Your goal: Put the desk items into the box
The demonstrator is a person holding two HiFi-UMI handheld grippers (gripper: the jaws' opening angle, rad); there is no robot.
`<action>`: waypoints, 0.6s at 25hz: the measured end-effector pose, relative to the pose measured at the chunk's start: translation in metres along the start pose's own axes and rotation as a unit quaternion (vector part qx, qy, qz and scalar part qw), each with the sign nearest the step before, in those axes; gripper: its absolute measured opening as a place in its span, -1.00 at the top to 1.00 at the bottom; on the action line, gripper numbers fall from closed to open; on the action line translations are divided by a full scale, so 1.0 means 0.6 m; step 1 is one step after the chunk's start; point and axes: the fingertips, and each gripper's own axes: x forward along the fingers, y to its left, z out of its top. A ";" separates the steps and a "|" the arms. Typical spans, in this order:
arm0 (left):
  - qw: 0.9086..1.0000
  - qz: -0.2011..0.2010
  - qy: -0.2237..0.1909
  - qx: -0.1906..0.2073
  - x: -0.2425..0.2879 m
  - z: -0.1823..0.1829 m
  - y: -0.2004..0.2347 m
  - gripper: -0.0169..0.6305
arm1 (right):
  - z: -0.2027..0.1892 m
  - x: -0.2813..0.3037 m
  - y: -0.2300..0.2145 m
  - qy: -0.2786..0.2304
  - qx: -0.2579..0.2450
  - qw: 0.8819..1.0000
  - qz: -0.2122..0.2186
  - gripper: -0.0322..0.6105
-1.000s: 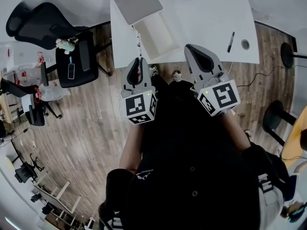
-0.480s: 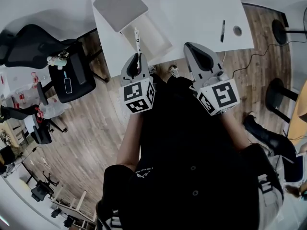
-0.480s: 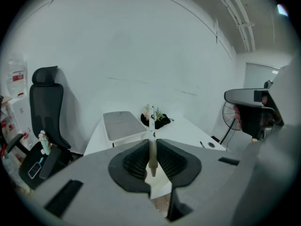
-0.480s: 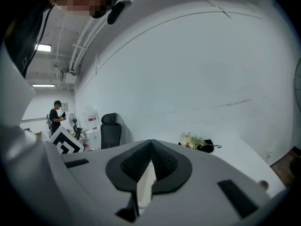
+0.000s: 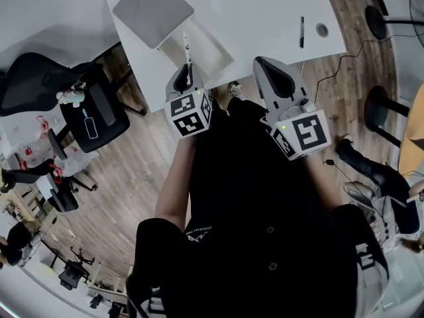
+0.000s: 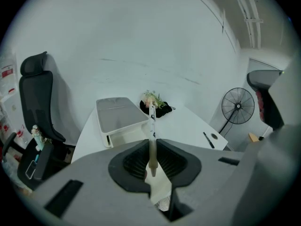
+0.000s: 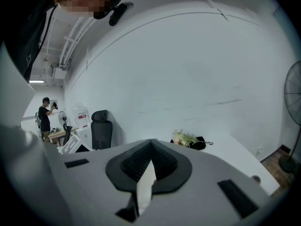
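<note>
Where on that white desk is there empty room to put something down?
The widest bare patch of the desk lies between the open box and the black pen. The left end is crowded by the box and its grey lid; a black pouch with flowers sits at the far edge.

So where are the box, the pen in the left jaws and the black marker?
box (image 5: 154, 12), head view, on its grey lid.
pen (image 6: 152, 131), left gripper view, on the shaft just beyond the jaws.
black marker (image 5: 301, 32), head view, mid-barrel.
</note>
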 end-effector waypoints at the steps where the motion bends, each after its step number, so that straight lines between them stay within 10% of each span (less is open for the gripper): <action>1: 1.000 0.000 0.008 -0.001 0.009 -0.004 0.000 0.77 | 0.000 0.002 -0.003 0.002 0.001 1.000 -0.004 0.90; 15: 0.993 0.010 0.110 -0.051 0.133 -0.072 0.020 0.78 | -0.021 0.038 -0.035 0.035 0.022 0.998 -0.046 0.90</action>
